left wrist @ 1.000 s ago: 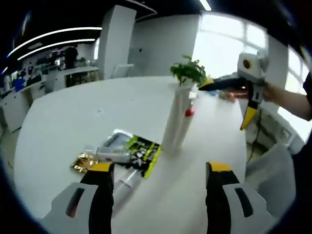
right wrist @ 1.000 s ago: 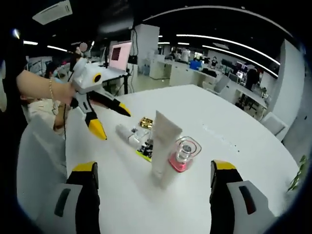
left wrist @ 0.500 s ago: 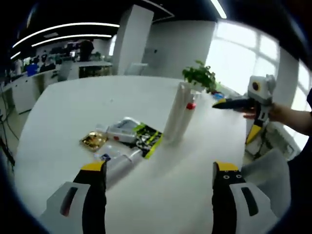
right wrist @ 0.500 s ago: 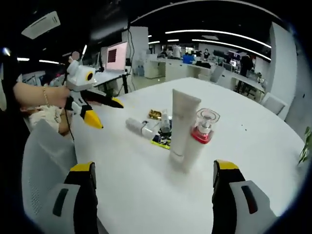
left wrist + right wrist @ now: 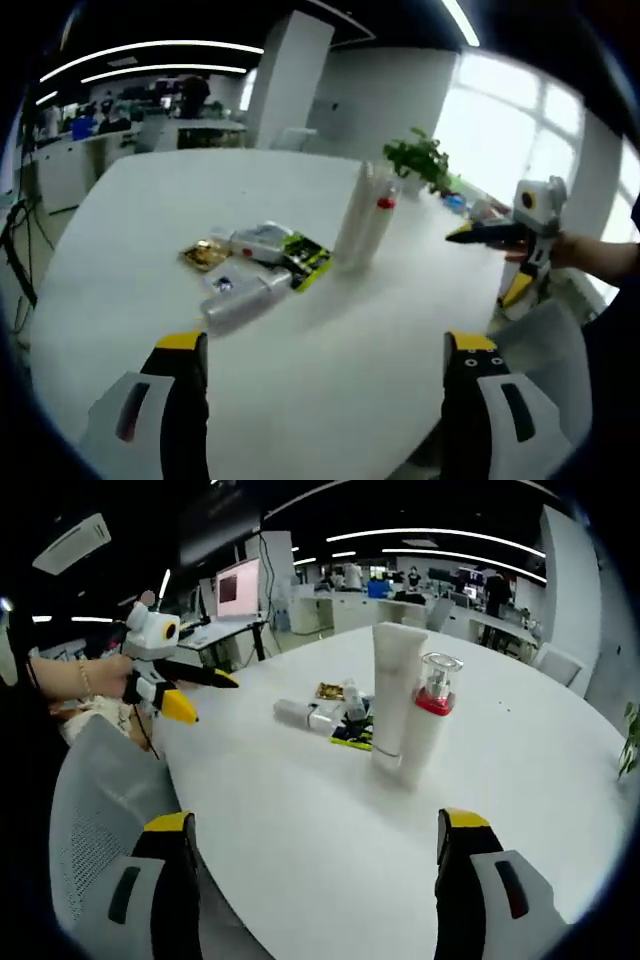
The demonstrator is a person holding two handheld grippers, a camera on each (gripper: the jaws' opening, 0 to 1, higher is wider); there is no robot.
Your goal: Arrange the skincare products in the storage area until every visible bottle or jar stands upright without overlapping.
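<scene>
On the white round table (image 5: 330, 330) a tall white tube (image 5: 354, 216) (image 5: 394, 700) stands upright. Close beside it stands a bottle with a red collar and clear cap (image 5: 379, 224) (image 5: 429, 725). A clear bottle (image 5: 245, 300) (image 5: 298, 715) lies on its side near a green-and-black packet (image 5: 308, 265) (image 5: 355, 736), a gold item (image 5: 205, 255) (image 5: 329, 691) and a small pale box (image 5: 262, 240). My left gripper (image 5: 327, 345) (image 5: 190, 692) is open and empty, well short of the products. My right gripper (image 5: 318, 825) (image 5: 497, 250) is open and empty too, off the table's other side.
A potted plant (image 5: 420, 160) stands at the table's far side. A grey mesh chair (image 5: 100, 790) sits by the table edge below the left gripper. A person's hand (image 5: 100, 675) holds the left gripper. Office desks and a monitor (image 5: 247, 588) fill the background.
Both cameras have drawn back from the products, so the tube and bottle look smaller and farther. The things on the table have not moved. Both grippers stay open.
</scene>
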